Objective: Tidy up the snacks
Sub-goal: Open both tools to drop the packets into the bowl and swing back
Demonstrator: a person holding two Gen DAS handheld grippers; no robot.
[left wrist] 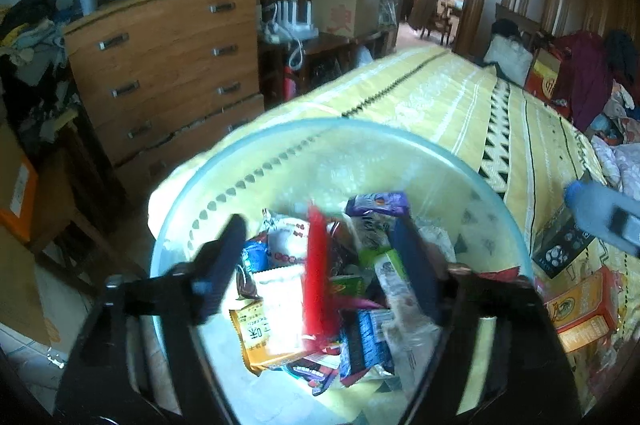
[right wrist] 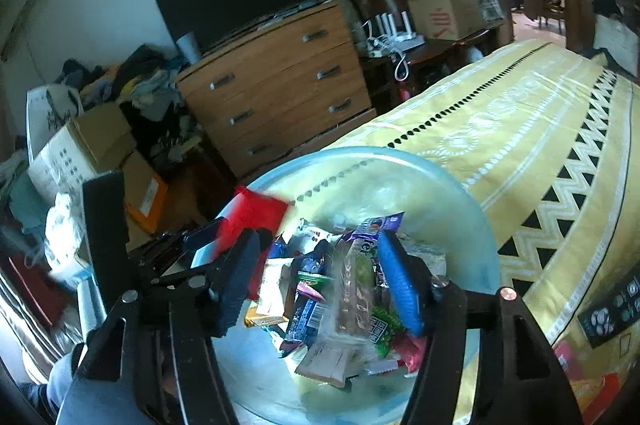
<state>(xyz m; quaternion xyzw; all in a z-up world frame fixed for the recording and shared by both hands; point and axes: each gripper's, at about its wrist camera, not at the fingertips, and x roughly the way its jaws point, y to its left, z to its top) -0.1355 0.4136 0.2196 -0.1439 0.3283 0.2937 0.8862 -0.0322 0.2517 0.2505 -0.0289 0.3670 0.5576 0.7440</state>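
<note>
Left gripper (left wrist: 320,257) is spread wide, both dark-blue fingers (left wrist: 224,257) apart over the bowl. A red packet (left wrist: 316,265) stands blurred in the gap between them, edge-on and upright, touching neither pad as far as I can tell; it looks released rather than pinched. Below it sits the heap of snacks (left wrist: 320,313): a white pouch, an orange-yellow wrapper, blue and purple bars, a green pack, all piled inside the clear glass bowl (left wrist: 192,193).

Over to the right gripper (right wrist: 320,273): its fingers are parted too, nothing between them, the blue right pad (right wrist: 400,285) poised above the same pile of snacks (right wrist: 340,297) in the glass bowl (right wrist: 472,225). From this side the red packet (right wrist: 252,217) shows at the bowl's left rim, just by the left-hand finger and the other gripper's body.

The bowl rests on a yellow patterned bedspread (left wrist: 440,93). Beside it on the cloth lie an orange box (left wrist: 580,309) and a dark box (left wrist: 560,245). A wooden dresser (left wrist: 168,65) stands beyond.
</note>
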